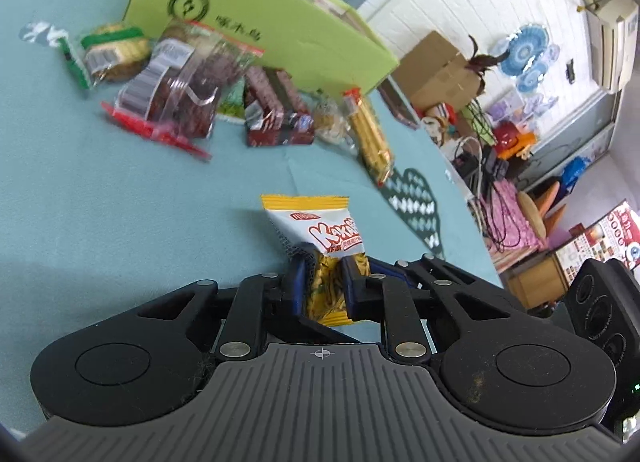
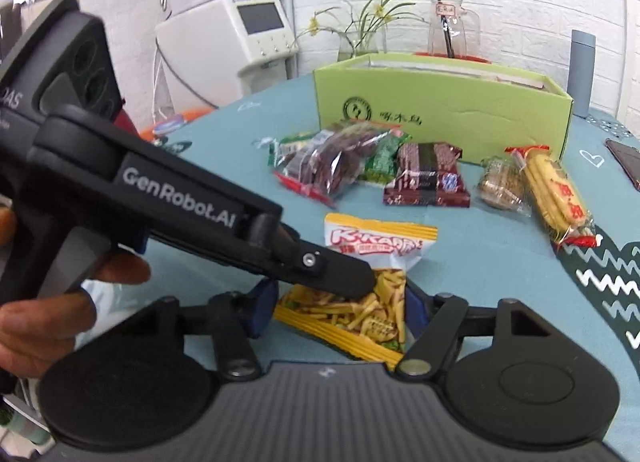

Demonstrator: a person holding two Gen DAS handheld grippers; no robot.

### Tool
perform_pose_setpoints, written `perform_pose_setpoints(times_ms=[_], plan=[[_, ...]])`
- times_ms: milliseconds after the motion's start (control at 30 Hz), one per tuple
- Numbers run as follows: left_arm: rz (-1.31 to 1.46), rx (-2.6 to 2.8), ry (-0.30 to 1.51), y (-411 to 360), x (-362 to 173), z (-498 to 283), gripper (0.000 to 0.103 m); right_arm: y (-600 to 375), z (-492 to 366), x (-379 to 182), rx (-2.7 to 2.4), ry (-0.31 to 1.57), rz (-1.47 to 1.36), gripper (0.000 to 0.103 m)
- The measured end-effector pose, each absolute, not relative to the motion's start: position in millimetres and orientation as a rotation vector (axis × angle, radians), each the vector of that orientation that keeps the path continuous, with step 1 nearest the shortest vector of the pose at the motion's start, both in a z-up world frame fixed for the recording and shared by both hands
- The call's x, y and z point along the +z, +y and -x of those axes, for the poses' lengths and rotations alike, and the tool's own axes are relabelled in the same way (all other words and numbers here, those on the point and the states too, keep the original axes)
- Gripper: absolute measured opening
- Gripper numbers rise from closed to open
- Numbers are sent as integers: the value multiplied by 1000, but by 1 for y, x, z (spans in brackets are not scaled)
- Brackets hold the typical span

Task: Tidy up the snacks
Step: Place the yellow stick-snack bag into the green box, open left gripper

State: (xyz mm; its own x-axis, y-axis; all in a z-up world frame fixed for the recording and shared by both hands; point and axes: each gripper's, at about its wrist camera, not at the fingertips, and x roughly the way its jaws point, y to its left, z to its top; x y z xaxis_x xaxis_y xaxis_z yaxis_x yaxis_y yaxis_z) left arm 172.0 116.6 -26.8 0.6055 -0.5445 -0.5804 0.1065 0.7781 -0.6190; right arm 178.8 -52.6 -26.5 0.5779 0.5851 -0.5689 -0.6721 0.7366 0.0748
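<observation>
My left gripper (image 1: pixel 326 276) is shut on a yellow-and-white chips packet (image 1: pixel 320 234), pinching its middle above the teal tablecloth. In the right wrist view the same packet (image 2: pixel 360 282) sits between the blue pads of my right gripper (image 2: pixel 336 308), whose jaws stand wide on either side without pressing it. The left gripper (image 2: pixel 356 282) reaches in from the left and covers the packet's middle. A green cardboard box (image 2: pixel 440 110) stands open behind a row of snack packs (image 2: pixel 424 178).
Loose snacks lie before the box: a dark jujube bag (image 1: pixel 180 90), brown chocolate bars (image 1: pixel 276 110), a round biscuit pack (image 2: pixel 500 182), a long yellow biscuit pack (image 2: pixel 556 194). A grey bottle (image 2: pixel 582 70), glass jug (image 2: pixel 448 30) and phone (image 2: pixel 626 158) stand around it.
</observation>
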Motion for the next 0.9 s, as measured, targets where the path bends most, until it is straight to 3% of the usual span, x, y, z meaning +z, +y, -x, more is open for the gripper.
perform_pose_setpoints(times_ms=[433, 633, 700, 733, 767, 800, 900], plan=[[448, -422, 624, 117, 78, -313, 0, -48, -320, 62, 700, 376, 190, 74], [416, -376, 646, 120, 75, -386, 0, -41, -390, 57, 701, 425, 180, 73], [382, -317, 652, 119, 69, -400, 0, -42, -399, 53, 705, 429, 165, 80], [363, -294, 644, 119, 67, -403, 4, -43, -401, 52, 703, 423, 159, 80], [345, -271, 640, 120, 67, -404, 21, -45, -399, 54, 702, 418, 154, 81], [342, -262, 629, 121, 69, -402, 31, -49, -395, 58, 700, 405, 150, 82], [349, -280, 556, 123, 85, -380, 36, -72, -365, 72, 678, 326, 150, 93]])
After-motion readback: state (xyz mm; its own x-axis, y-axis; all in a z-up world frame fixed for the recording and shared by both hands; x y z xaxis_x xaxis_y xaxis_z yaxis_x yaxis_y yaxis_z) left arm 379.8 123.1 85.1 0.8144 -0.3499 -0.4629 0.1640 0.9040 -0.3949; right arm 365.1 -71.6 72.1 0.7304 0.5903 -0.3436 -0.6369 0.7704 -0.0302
